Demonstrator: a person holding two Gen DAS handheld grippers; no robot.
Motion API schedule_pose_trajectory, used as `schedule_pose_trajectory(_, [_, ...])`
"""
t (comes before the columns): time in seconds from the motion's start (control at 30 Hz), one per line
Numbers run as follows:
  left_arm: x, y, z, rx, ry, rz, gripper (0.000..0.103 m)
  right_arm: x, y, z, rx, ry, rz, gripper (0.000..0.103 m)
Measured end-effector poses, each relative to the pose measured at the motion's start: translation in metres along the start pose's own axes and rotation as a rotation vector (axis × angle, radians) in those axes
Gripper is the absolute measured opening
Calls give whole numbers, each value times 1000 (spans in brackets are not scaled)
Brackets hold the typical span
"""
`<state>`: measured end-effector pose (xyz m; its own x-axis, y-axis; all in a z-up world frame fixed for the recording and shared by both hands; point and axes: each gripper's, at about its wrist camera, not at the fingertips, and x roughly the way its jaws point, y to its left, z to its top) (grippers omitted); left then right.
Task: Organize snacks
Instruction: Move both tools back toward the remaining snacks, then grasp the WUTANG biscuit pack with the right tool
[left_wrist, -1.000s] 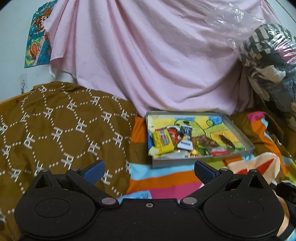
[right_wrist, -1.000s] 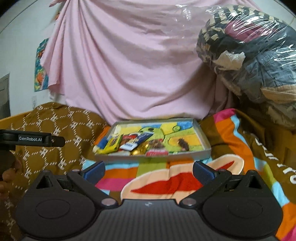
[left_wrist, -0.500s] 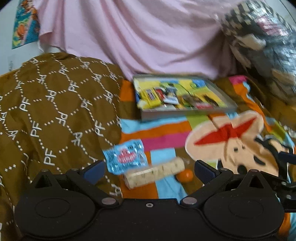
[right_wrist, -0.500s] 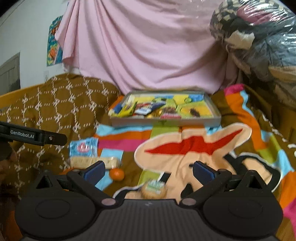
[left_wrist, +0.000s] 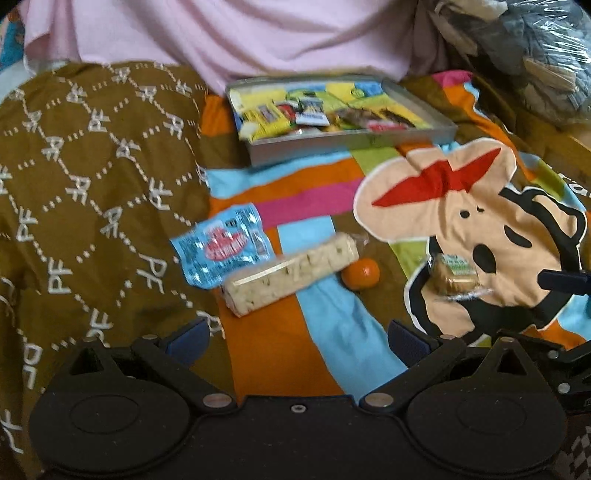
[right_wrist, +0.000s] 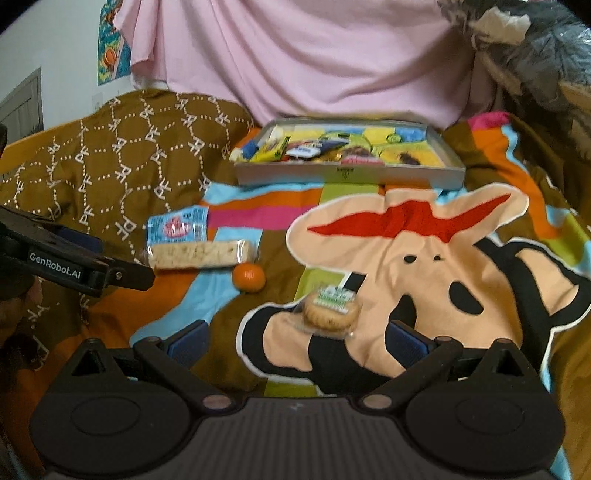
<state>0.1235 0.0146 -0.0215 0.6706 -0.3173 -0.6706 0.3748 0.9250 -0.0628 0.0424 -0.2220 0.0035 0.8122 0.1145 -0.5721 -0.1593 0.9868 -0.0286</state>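
Two open tools over a bed spread with a bright striped blanket bearing a cartoon monkey face. Left tool, jaws wide apart, gripping nothing, just short of a long pale snack bar in clear wrap. Right tool, also spread wide and empty, with a wrapped round cookie between its fingertips but touched by neither. Blue snack packet beside and partly under the bar's far edge; printing too blurred to read. Small orange fruit just by the bar's end. Further back, a shallow grey tray of mixed snacks, packed close, single items hard to tell apart. Brown patterned cover at left, pink sheet hanging behind, plastic-wrapped bundle cut off at top right. Left tool's side seen at the right view's left edge, mostly out of frame.
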Motion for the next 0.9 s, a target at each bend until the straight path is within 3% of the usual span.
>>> schedule_pose_trajectory(0.47, [24, 5, 6, 68, -13, -4, 102, 28, -6, -5, 52, 75, -19, 103])
schedule_pose_trajectory(0.73, [51, 22, 24, 110, -45, -111, 102, 45, -14, 0, 84, 84, -20, 103])
schedule_pose_trajectory(0.9, [66, 34, 34, 117, -6, -181, 102, 59, -20, 6, 87, 96, -32, 103])
